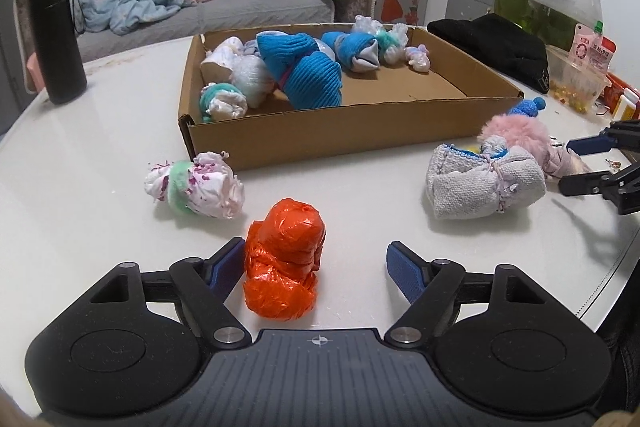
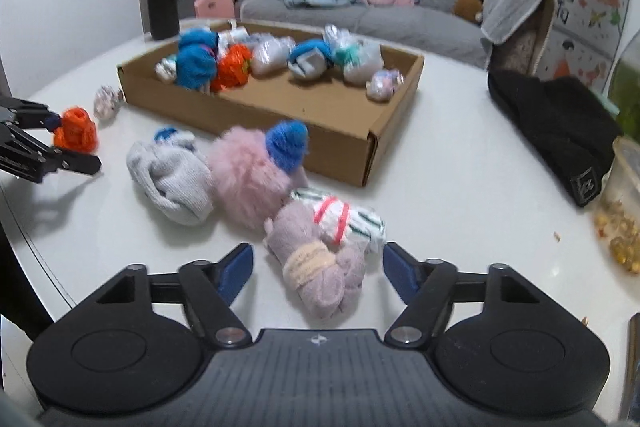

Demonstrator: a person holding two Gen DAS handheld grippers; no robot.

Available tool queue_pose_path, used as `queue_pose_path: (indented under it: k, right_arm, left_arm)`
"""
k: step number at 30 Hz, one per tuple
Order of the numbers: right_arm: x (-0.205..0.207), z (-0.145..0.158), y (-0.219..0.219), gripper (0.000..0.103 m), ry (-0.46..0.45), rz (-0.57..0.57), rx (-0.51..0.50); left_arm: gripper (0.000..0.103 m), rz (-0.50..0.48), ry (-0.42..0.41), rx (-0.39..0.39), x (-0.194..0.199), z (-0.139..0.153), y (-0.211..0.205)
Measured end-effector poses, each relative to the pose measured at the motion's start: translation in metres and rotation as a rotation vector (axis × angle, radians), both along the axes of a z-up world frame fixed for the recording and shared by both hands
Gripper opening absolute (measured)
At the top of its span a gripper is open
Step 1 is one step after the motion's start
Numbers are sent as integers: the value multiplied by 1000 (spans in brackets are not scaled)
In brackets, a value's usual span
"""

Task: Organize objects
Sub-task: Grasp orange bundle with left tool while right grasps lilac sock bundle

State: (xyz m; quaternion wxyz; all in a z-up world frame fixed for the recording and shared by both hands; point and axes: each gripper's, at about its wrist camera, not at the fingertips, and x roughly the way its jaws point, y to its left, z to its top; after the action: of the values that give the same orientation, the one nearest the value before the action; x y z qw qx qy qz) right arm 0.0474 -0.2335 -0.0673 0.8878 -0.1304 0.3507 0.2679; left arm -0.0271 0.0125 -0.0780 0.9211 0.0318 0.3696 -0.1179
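While the left gripper (image 1: pixel 316 263) hangs low over the white table (image 1: pixel 100 195), its jaws stand wide apart around an orange bundle (image 1: pixel 284 263), the left pad touching it, nothing clamped. The right gripper (image 2: pixel 318 267) is equally spread, a lilac sock roll (image 2: pixel 320 267) between its jaws, ungripped. Ahead of both sits the cardboard box (image 1: pixel 344 127) of rolled socks; beyond it, a grey sofa (image 1: pixel 256 3) and a black flask (image 1: pixel 54 27).

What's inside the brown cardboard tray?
The brown cardboard tray holds rolled sock bundles: two blue ribbed ones, several white and pastel ones, plus an orange plastic-wrapped one. Anything beneath the bundles is hidden.
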Motion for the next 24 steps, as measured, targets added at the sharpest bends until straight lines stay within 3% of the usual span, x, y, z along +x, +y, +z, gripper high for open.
queue_pose_path:
  k: [3, 5, 11, 18, 24]
  right_arm:
    - [-2, -2, -1, 50, 25, 11, 1]
    - [-3, -2, -2, 38, 36, 8, 4]
    - [-8, -2, -5, 35, 57, 18, 6]
    - [-15, 6, -15, 34, 60, 3, 58]
    - [-15, 29, -28, 34, 22, -17, 91]
  left_arm:
    - [79, -2, 1, -5, 0, 1, 0]
    - [68, -10, -3, -6, -1, 1, 0]
    - [44, -19, -8, -18, -3, 3, 1]
    - [42, -2, -1, -25, -7, 8, 8]
    - [42, 17, -44, -37, -9, 37, 19]
